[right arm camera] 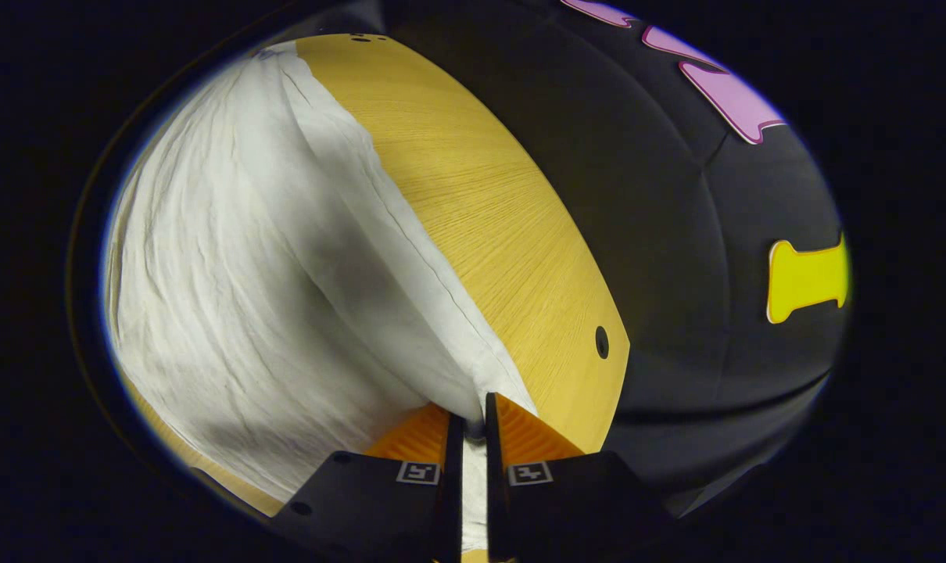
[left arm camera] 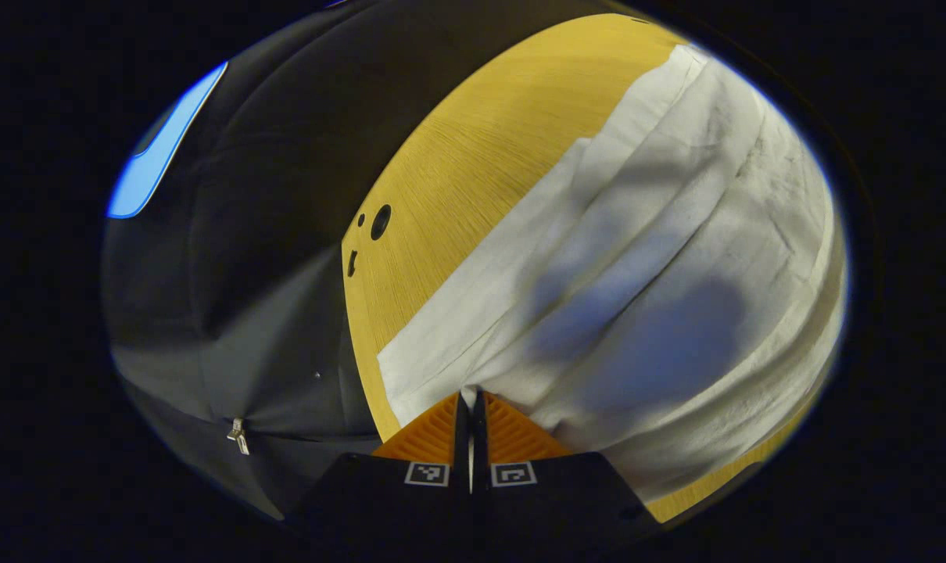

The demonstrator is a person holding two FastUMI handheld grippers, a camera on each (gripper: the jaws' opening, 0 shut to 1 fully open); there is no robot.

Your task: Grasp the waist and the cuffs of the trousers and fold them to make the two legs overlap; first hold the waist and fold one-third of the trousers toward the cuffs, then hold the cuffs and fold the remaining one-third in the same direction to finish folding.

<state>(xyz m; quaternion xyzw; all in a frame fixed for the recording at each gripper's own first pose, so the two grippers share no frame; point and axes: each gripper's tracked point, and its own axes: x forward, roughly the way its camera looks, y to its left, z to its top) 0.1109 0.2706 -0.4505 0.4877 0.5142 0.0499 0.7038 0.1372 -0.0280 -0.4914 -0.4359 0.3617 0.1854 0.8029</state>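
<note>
My left gripper [left arm camera: 471, 400] is clamped on an end edge of the white trousers [left arm camera: 661, 258], my right gripper [right arm camera: 473, 405] pinches the same edge; trousers [right arm camera: 231, 258] lie spread on the wooden table [left arm camera: 473, 156], near its edge

Trousers [left arm camera: 661, 258] lie flat on the table [left arm camera: 473, 156]. In the left gripper view they spread from 6 toward 1 o'clock, bare tabletop at 11, left gripper [left arm camera: 471, 403] at 6 on the cloth edge. In the right gripper view, trousers [right arm camera: 231, 258] run toward 10, table [right arm camera: 504, 234] at 1, right gripper [right arm camera: 473, 407] at 6 on the edge.
</note>
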